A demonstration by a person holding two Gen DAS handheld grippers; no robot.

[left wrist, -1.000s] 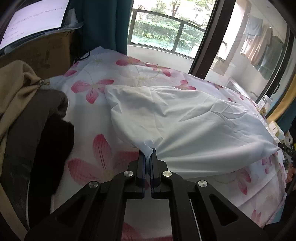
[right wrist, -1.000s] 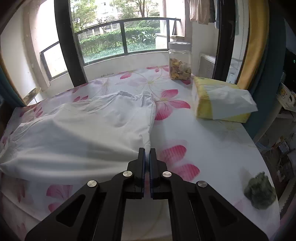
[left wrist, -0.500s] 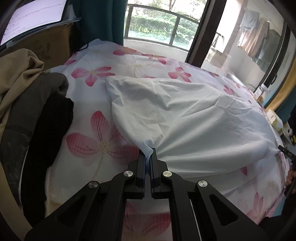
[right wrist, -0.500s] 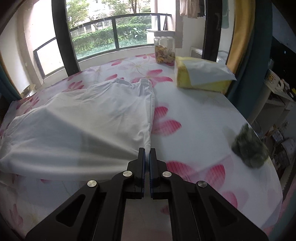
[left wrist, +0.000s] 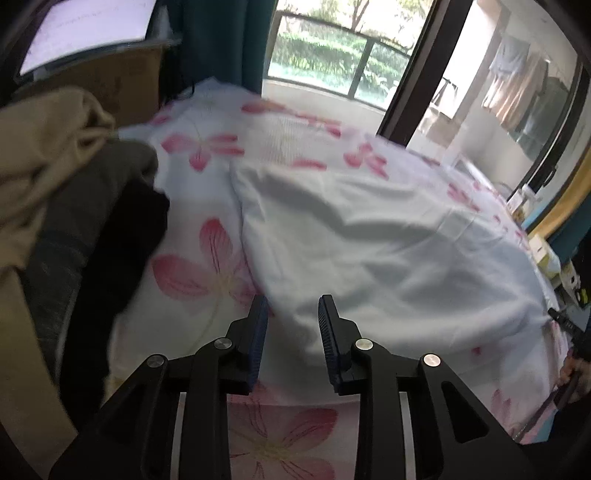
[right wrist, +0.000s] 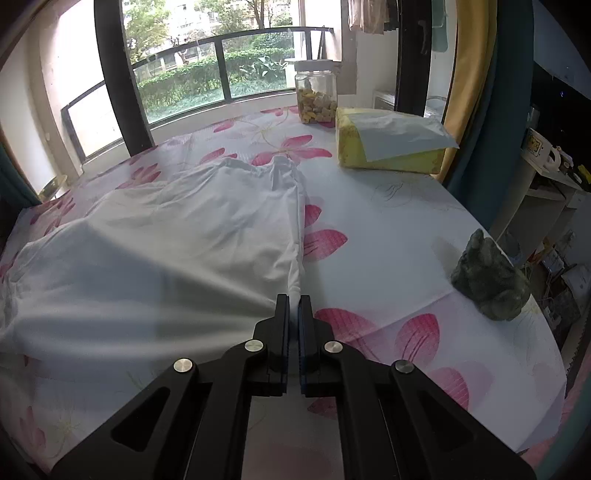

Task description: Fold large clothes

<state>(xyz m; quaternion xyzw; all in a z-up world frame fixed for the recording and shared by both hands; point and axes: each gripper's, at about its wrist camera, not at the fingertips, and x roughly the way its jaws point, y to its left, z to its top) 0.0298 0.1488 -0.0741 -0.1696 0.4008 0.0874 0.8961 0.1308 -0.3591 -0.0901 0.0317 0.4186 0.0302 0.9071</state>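
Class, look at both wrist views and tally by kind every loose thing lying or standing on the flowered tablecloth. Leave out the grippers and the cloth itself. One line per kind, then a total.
Garments: 4 (white garment, beige garment, grey garment, black garment)
Glass jars: 1 (lidded, yellowish pieces inside)
Yellow packs: 1 (white flap on top)
Green stone lumps: 1
Total: 7

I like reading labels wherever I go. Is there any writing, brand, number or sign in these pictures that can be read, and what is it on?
None can be read.
The white sheet on the cardboard box: faint lines, too blurred to read.
The small box on the shelf at the right: a yellow print, too small to read.
The glass jar, the yellow pack and the white garment: no lettering shows.
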